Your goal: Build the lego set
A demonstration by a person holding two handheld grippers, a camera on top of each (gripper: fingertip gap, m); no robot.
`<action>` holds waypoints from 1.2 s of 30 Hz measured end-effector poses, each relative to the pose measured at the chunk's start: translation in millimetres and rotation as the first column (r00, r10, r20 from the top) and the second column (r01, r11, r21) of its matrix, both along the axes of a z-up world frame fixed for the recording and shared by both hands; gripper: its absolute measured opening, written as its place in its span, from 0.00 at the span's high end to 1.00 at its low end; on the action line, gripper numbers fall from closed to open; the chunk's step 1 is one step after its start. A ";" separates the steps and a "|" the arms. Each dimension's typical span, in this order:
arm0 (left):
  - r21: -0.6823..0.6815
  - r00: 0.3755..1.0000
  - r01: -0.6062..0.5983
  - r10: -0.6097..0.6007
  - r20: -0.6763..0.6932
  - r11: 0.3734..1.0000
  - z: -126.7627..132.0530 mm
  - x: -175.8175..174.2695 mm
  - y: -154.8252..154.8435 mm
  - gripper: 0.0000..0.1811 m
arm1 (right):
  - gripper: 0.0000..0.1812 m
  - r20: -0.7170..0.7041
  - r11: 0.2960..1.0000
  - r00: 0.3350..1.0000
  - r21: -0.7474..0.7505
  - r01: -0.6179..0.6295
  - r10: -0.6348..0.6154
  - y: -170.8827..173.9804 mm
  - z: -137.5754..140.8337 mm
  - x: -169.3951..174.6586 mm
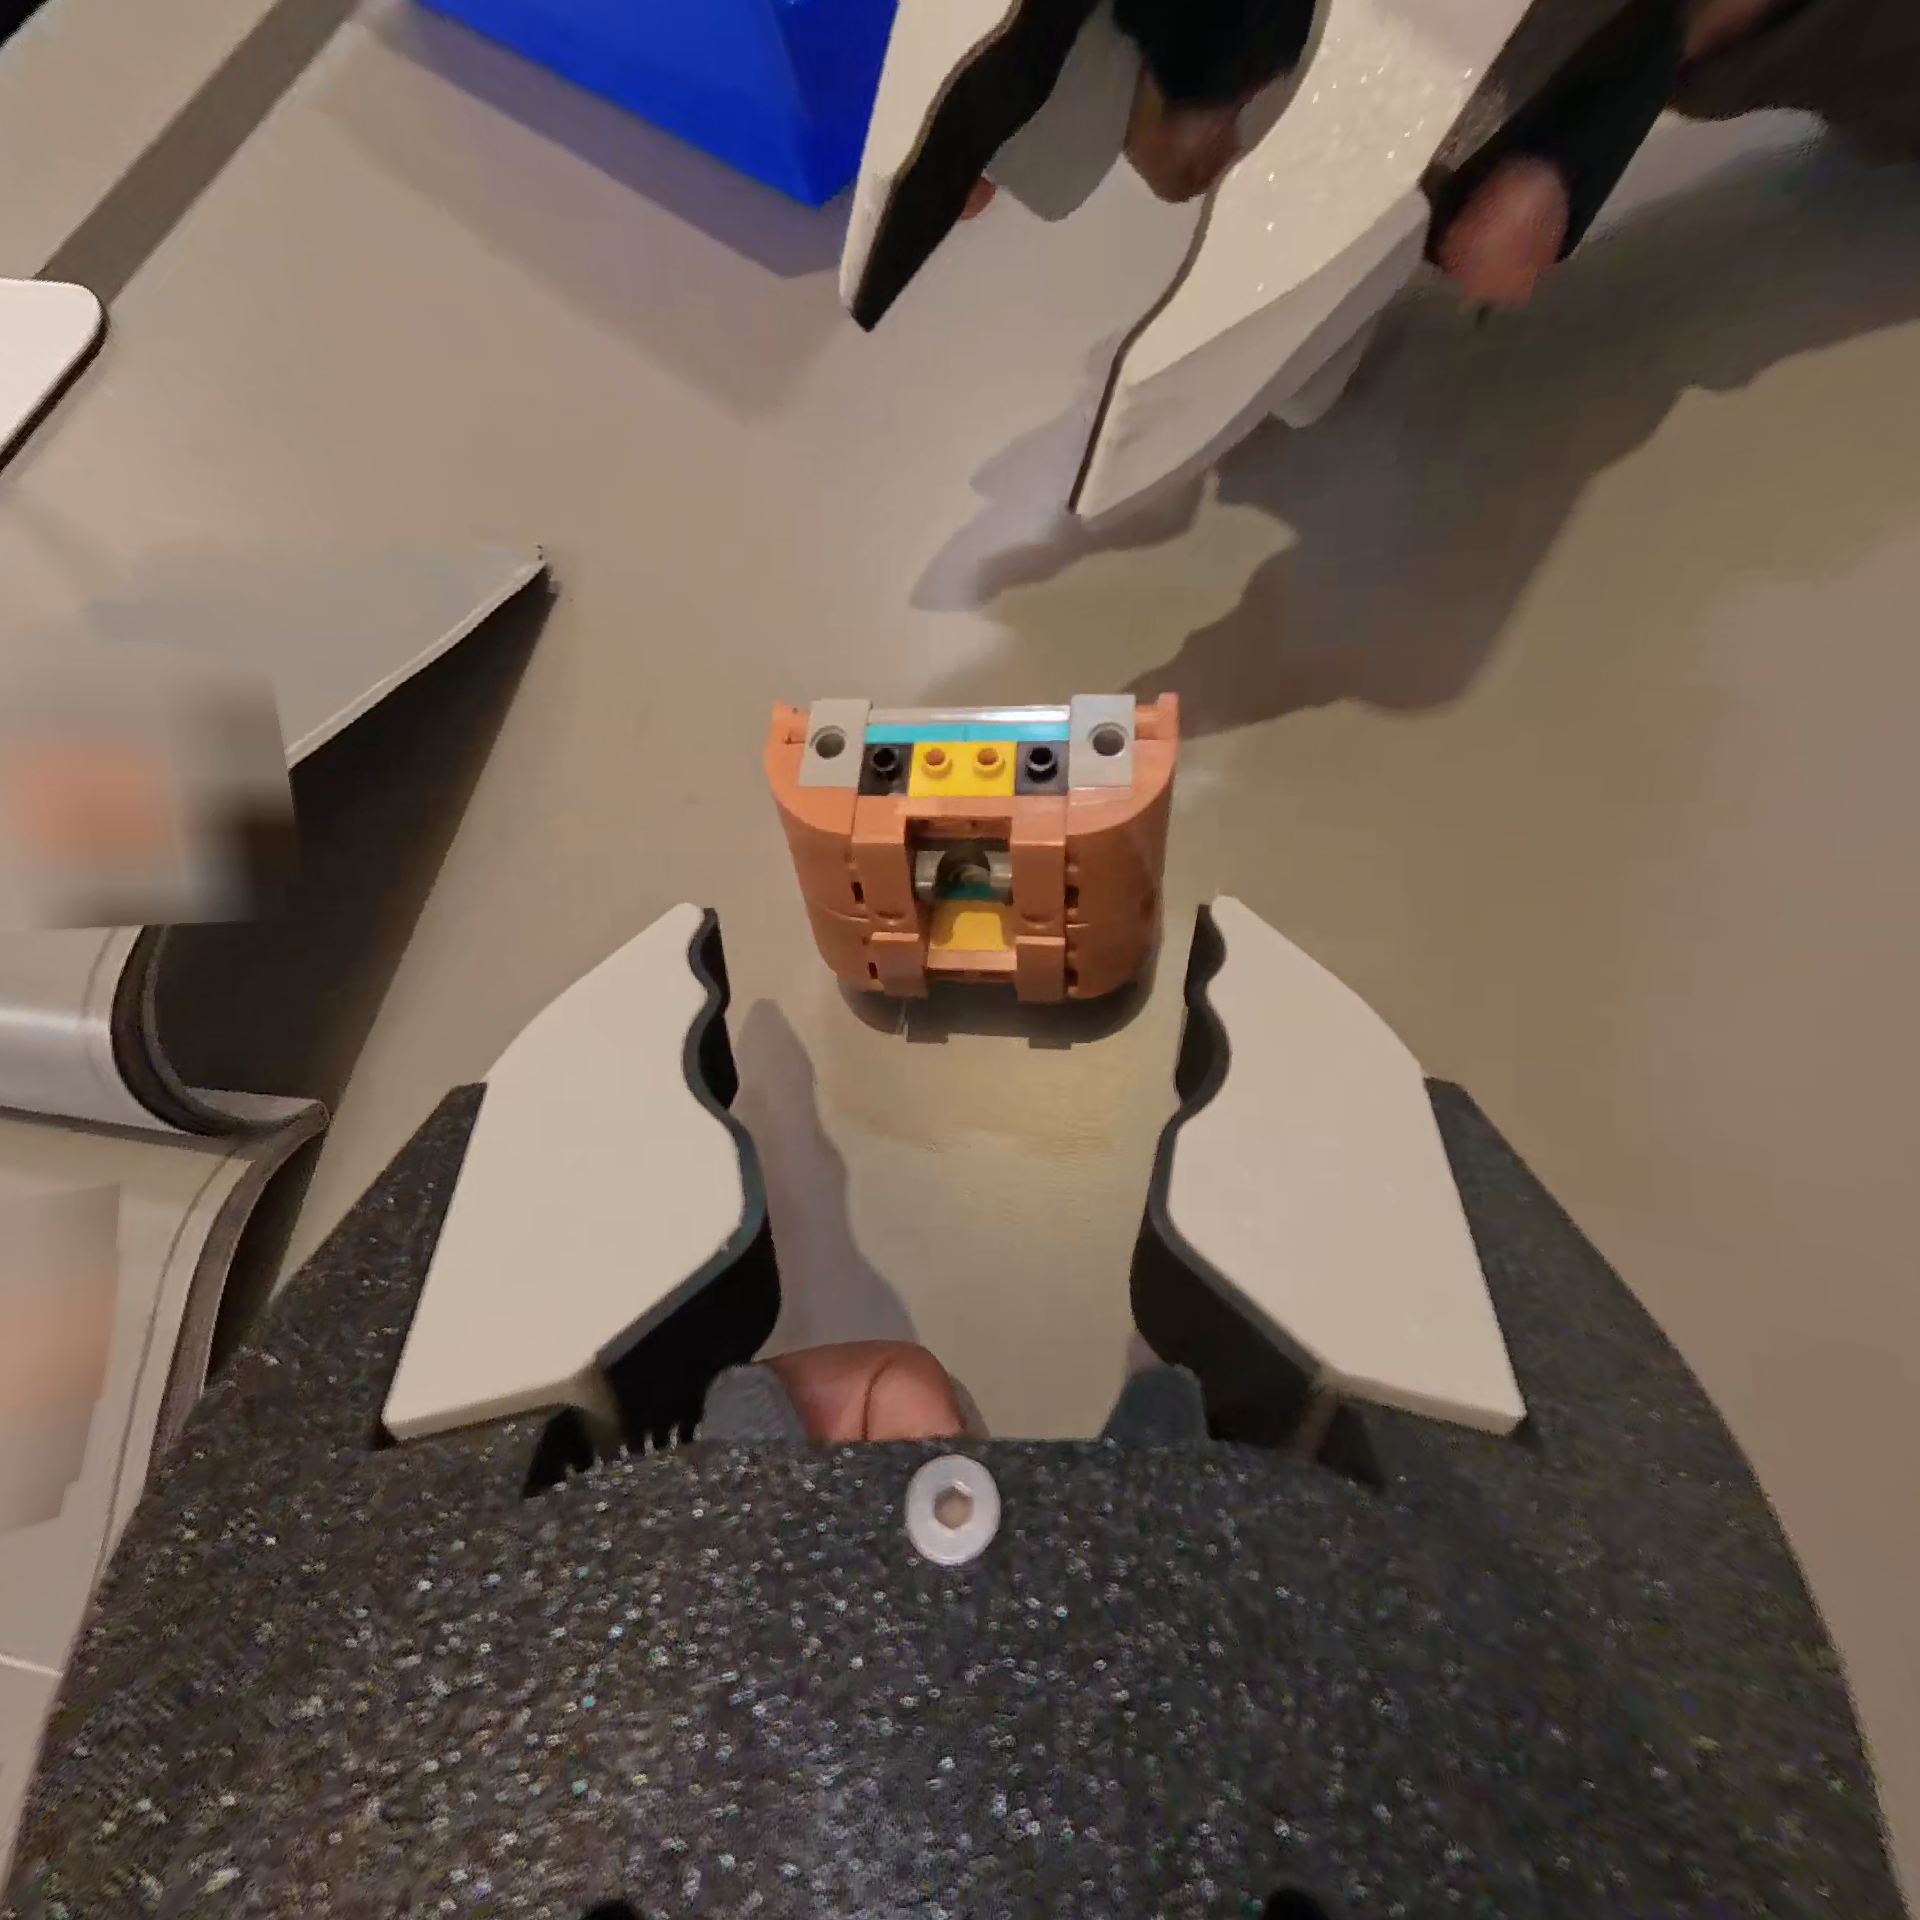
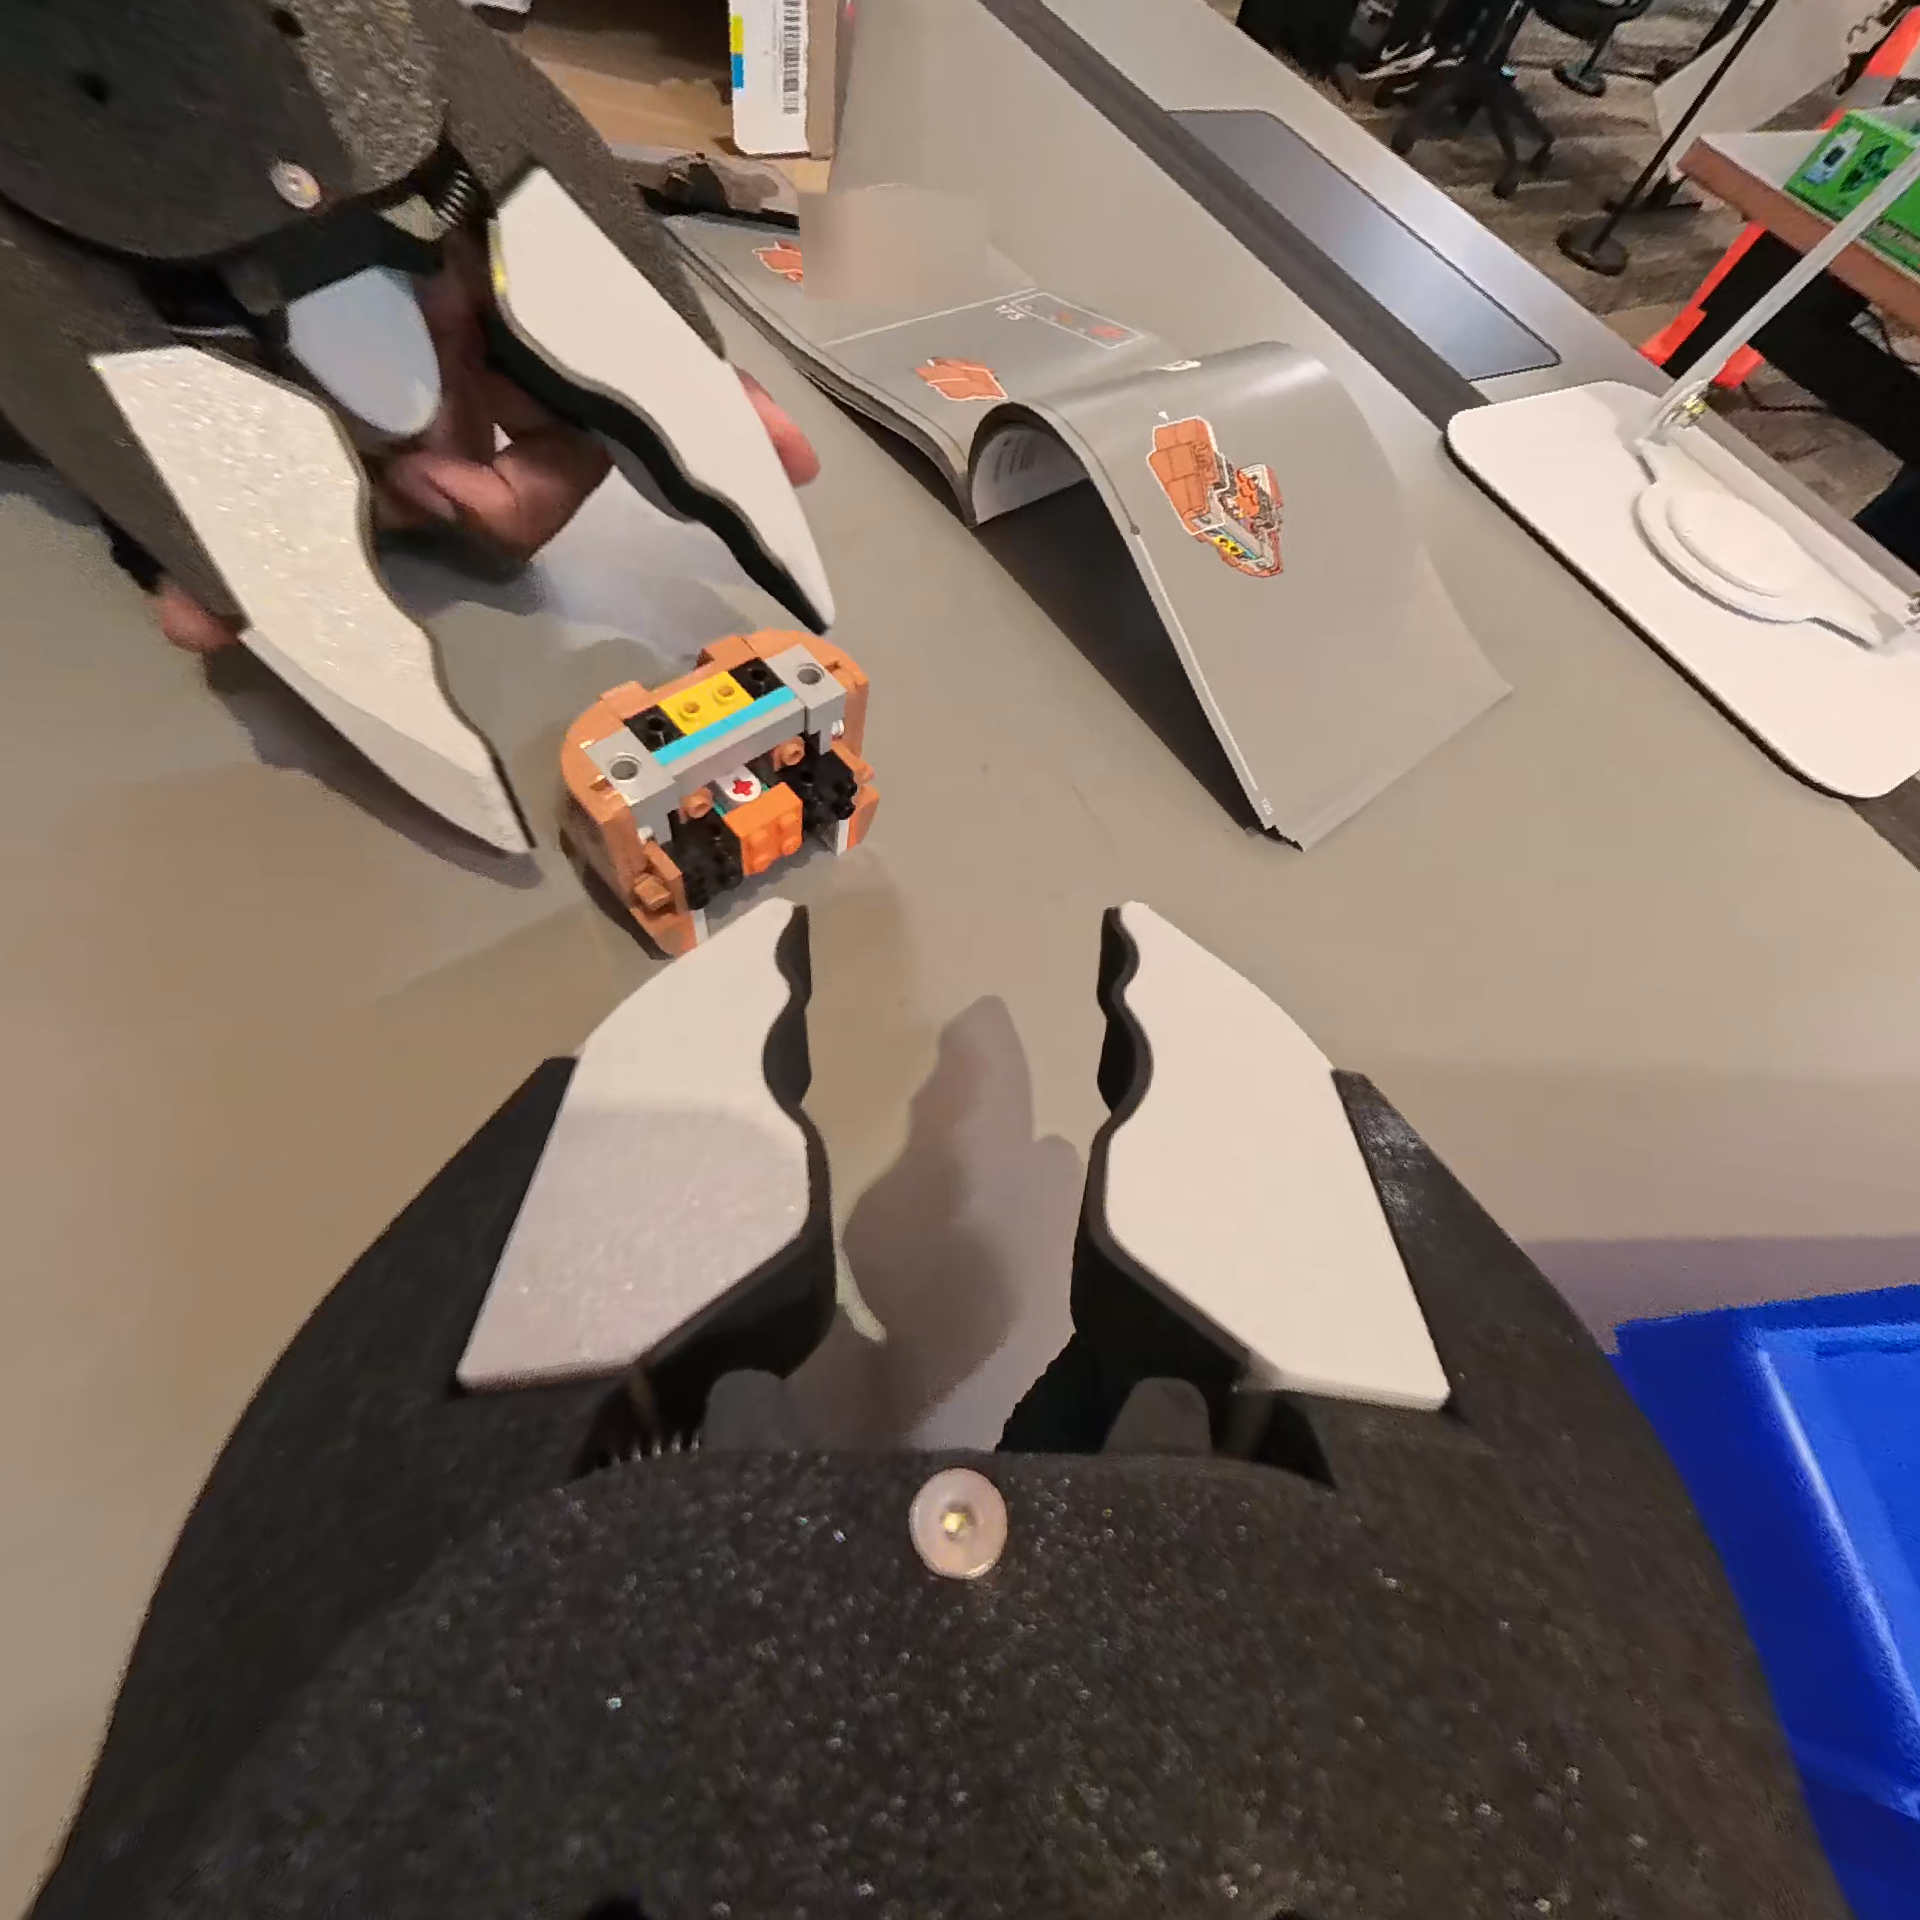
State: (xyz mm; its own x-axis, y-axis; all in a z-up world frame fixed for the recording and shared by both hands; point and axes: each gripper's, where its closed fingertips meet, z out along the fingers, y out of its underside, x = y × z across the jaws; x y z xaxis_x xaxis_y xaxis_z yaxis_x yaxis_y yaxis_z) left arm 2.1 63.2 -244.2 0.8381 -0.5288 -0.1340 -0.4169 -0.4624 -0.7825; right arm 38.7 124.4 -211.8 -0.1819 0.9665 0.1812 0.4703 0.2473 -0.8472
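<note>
Blue bin (image 2: 1787,1558), white lamp base (image 2: 1704,571), cardboard box (image 2: 727,73) on grey table (image 2: 1455,987).

1 lego build (image 1: 971,852), 2 grippers, 1 booklet (image 2: 1195,488), perhaps 1 blue bin (image 2: 1787,1538).

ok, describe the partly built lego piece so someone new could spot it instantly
On the grey table, beside the open instruction booklet, find the spot between the two open grippers. There stands the lego block, alone and touched by neither. It is the only brick-built thing around: rounded brown shell, with a yellow studded brick between two black ones and a turquoise strip on top.
</note>
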 end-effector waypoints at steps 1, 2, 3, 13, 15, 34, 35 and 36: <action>-0.006 1.000 0.009 -0.009 -0.004 1.000 -1.5 -0.1 1.1 0.53 | 0.70 0.002 1.000 1.000 -0.001 -0.006 0.006 -0.2 -1.2 -0.1; -0.009 1.000 0.019 -0.019 -0.005 1.000 -2.4 0.2 2.1 0.53 | 0.70 0.004 1.000 1.000 -0.004 -0.010 0.010 -0.3 -2.2 -0.3; -0.009 1.000 0.030 -0.030 -0.005 1.000 -2.8 0.9 3.1 0.53 | 0.70 0.005 1.000 1.000 -0.008 -0.015 0.015 -0.5 -3.2 -0.6; -0.032 0.999 0.042 -0.042 -0.005 0.999 -7.6 6.4 11.1 0.62 | 0.70 0.017 0.999 0.999 -0.007 -0.032 0.032 -1.1 -5.4 1.3; -0.032 1.000 0.018 -0.018 -0.005 0.999 -7.6 8.0 15.5 0.62 | 0.70 0.010 1.000 1.000 -0.009 -0.020 0.020 2.0 -2.9 4.3; 0.072 0.966 -0.256 0.252 0.067 0.964 17.7 37.0 89.8 0.56 | 0.71 -0.052 0.988 0.987 -0.033 0.148 -0.150 42.9 10.8 55.3; 0.091 0.969 -0.242 0.236 0.079 0.966 22.4 32.5 81.5 0.56 | 0.71 -0.060 0.990 0.988 -0.034 0.139 -0.141 41.5 11.5 58.1; 0.102 0.971 -0.231 0.223 0.084 0.968 25.6 26.5 72.5 0.57 | 0.71 -0.066 0.991 0.989 -0.036 0.127 -0.129 39.0 11.8 60.2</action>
State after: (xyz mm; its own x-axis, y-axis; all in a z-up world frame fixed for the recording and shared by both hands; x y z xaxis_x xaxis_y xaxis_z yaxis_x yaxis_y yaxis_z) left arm 28.6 135.6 -218.6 0.9439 -0.3090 -0.1167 -0.2525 -0.4473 -0.8580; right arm 98.9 163.4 -200.0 -0.0448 0.9865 0.1577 0.4369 0.1613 -0.8849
